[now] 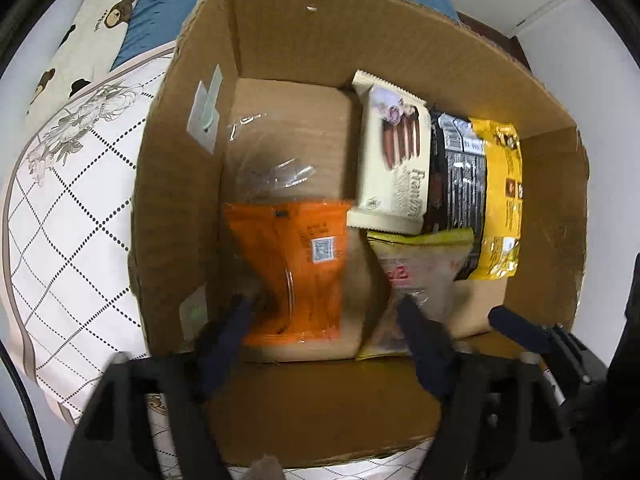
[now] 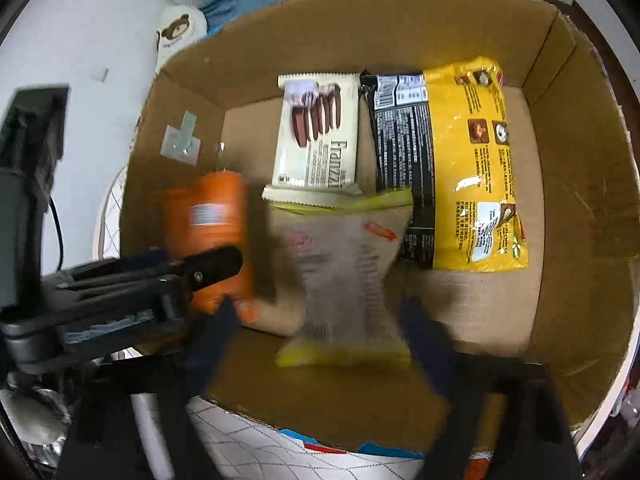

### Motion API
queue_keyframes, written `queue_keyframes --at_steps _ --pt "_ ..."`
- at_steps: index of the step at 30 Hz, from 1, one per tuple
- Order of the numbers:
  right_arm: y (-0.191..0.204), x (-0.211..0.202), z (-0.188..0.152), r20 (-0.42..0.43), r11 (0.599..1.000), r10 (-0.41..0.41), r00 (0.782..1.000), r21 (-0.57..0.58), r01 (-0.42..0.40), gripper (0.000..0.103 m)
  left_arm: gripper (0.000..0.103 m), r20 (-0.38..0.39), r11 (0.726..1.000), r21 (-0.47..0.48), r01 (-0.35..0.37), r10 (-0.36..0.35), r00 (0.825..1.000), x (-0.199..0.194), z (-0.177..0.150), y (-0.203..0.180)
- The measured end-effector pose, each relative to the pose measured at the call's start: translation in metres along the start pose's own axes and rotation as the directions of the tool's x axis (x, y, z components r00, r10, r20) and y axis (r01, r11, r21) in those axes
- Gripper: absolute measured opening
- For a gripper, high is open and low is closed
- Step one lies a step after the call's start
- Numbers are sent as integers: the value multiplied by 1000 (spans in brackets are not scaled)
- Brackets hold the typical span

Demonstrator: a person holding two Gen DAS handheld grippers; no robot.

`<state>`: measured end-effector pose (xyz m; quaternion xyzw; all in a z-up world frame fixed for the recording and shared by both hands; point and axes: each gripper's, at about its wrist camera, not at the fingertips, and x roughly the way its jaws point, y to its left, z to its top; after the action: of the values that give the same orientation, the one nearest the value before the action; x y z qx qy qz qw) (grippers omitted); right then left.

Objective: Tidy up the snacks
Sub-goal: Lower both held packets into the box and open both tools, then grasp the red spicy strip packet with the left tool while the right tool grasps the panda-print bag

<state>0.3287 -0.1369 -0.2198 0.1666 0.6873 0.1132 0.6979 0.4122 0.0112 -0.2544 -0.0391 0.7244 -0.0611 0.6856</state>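
Most of the sorting looked done to me. Inside the cardboard box three packets already lay side by side along the far wall: the cream wafer packet, the black packet and the yellow bag, the yellow one overlapping the black. Two more were on their way in, one with each of my tools. I could see no snacks waiting outside the box, only the quilt it sat on, though neither camera showed much beyond the walls.

My left tongs reached over the near wall with the jaws spread wide, and the orange packet sat between them, near the box's left wall. Its lower part pinched inward there, so I judged the fingers were pressing on it, but the blur kept me from being sure whether I gripped it or had just let go.

My right tongs were likewise wide apart, with the clear yellow-edged bag lying between them in the middle of the floor, its far end resting on the wafer packet. Whether those fingers clamped it I could not tell. What remained, I judged, was settling these two flat.
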Motion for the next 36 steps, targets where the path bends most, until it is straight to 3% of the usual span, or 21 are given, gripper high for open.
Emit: queue_keyframes --at_steps 8,15,21,30,36 --pt "-2 -7 -1 7 997 -73 997 -16 73 92 86 40 1000 10 -29 28 999 -13 -8 -4" --pt "-11 -30 -12 62 991 -133 989 -4 134 92 86 179 997 19 -79 75 981 -46 -28 1" --pt "-12 -61 -29 153 987 -160 975 -3 162 92 87 301 994 36 -106 91 949 -78 -55 -1" --pt "-1 -118 -66 316 977 -193 929 -24 211 92 87 469 993 40 -113 81 880 -125 -102 -7" --pt "8 -147 -93 395 973 -192 898 -42 227 92 86 536 991 66 -112 60 842 -151 -136 -16"
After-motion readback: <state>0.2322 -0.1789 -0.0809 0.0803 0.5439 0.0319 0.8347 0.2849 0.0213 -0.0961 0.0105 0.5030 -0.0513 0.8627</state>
